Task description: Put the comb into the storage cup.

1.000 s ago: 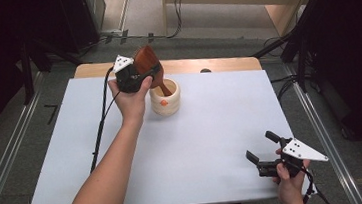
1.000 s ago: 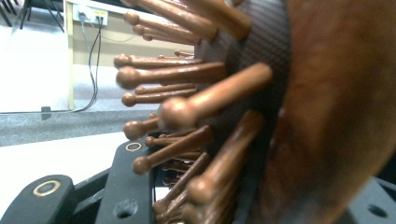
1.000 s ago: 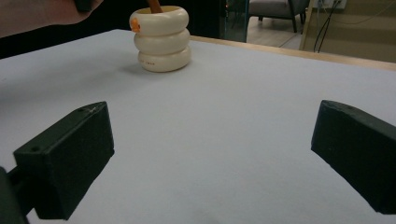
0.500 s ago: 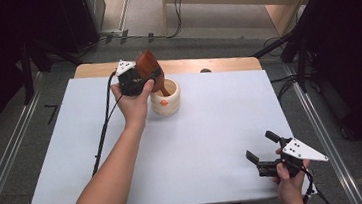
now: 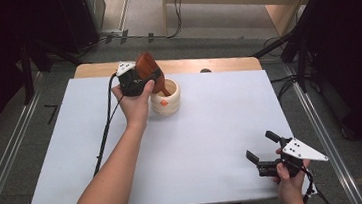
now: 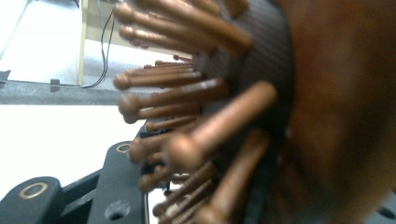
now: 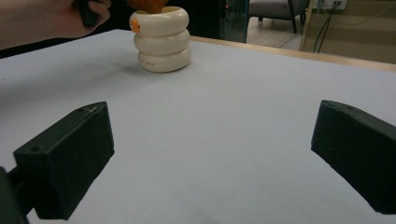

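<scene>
A brown wooden hairbrush [image 5: 146, 67] stands tilted with its handle down inside a cream ringed holder [image 5: 166, 102] at the back of the white table cover [image 5: 212, 129]. My left gripper [image 5: 145, 76] is shut on the brush head. Its jaws have just been opening a little, and the brush stays between them. In the left gripper view the brush's back [image 6: 336, 116] and pegs fill the space by one jaw. My right gripper [image 5: 261, 144] rests open and empty near the front right edge. From it I see the holder [image 7: 161, 39] far ahead, with the brush handle [image 7: 147, 4] in its mouth.
A strip of bare wooden tabletop [image 5: 225, 64] runs behind the white cover, with a small dark spot [image 5: 205, 71] on it. Metal rails [image 5: 316, 119] flank the table. My left gripper's cable [image 5: 105, 129] trails across the cover's left part.
The brush head and my left hand have sunk slightly toward the holder. My right gripper has stayed in place.
</scene>
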`<state>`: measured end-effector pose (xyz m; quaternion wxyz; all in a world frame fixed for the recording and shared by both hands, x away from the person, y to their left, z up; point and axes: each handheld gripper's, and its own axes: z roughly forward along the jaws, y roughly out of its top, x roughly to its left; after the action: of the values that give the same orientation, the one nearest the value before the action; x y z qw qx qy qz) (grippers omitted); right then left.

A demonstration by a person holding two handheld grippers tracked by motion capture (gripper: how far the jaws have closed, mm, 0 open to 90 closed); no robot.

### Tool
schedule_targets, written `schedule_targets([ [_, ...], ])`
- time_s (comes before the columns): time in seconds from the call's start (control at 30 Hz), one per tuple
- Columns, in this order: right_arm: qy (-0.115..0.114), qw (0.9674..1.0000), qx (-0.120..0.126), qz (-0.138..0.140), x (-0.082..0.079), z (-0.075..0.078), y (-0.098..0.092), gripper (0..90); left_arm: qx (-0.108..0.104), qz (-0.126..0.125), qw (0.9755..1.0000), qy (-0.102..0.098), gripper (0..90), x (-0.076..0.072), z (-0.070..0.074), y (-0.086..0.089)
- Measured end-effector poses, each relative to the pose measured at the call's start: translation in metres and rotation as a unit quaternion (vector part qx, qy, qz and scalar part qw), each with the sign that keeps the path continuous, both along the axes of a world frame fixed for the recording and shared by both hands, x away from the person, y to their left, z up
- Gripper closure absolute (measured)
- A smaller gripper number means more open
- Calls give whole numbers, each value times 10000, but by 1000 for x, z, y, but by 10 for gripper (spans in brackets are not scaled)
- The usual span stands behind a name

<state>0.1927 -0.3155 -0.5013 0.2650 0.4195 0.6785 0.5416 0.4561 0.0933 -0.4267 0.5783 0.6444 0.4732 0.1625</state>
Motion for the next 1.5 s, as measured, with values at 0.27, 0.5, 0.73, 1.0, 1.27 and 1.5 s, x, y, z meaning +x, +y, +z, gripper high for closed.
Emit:
schedule_targets([
  [0.27, 21, 10000, -15, 21, 1, 0, 2, 0, -54, 39, 9999, 147, 396, 4, -1, 7],
  [0.5, 19, 10000, -24, 13, 1, -1, 2, 0, -44, -86, 9998, 178, 244, 4, -2, 6],
  [0.73, 8, 10000, -17, 18, 1, -1, 1, 0, 146, -195, 9995, 180, 9, 2, -4, 2],
  [1.0, 10, 10000, -24, 16, 1, -1, 1, 0, 239, -170, 9995, 96, 0, -2, 1, 7],
  [1.27, 32, 10000, -29, 19, 2, -1, 1, 0, 390, -171, 9991, 86, 0, -7, 0, 18],
  [1.5, 43, 10000, -43, 4, 2, -1, 2, 0, 447, -242, 9987, 21, 0, -15, 0, 28],
])
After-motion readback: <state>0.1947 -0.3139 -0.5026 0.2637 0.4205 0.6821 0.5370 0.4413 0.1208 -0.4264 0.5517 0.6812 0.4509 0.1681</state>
